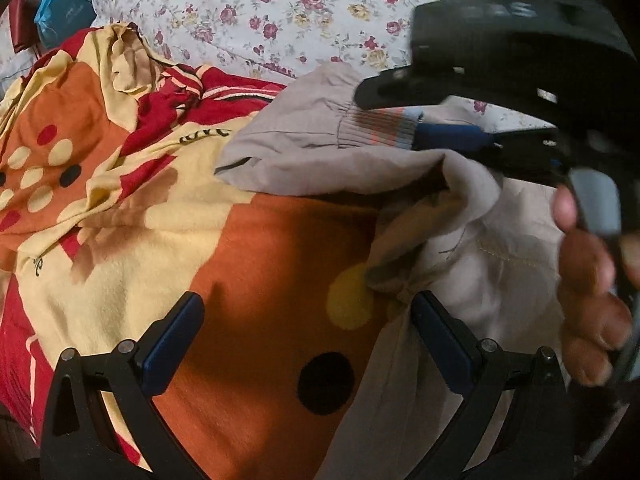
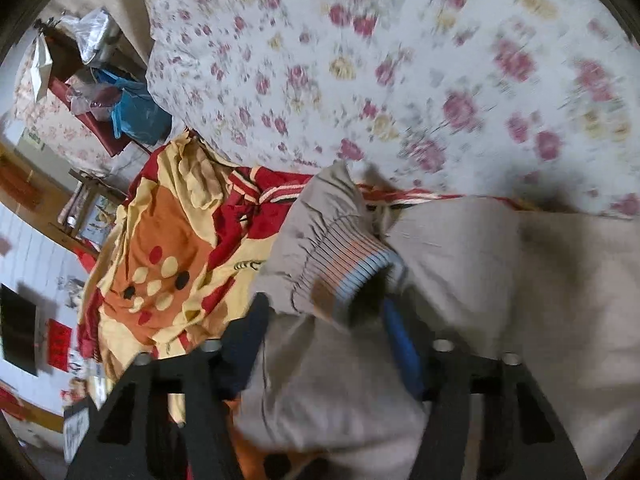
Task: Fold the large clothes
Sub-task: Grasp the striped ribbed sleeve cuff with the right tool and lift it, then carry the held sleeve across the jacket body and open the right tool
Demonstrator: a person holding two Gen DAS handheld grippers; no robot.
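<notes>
A beige jacket (image 1: pixel 304 160) is seen lying on a bed, spread over an orange, yellow and red blanket (image 1: pixel 248 264), with a flowered sheet (image 1: pixel 288 12) behind. The left gripper (image 1: pixel 308 344) is held low over the blanket, its jaws wide apart and nothing clamped; the right finger (image 1: pixel 440 340) is set against the jacket's edge. The right gripper (image 2: pixel 324 344) is brought over the jacket's sleeve, whose striped cuff (image 2: pixel 352 264) is lying between the two fingers; whether the pads are pressing on the cloth cannot be told through the blur. The right hand (image 1: pixel 588 280) is seen around the handle.
</notes>
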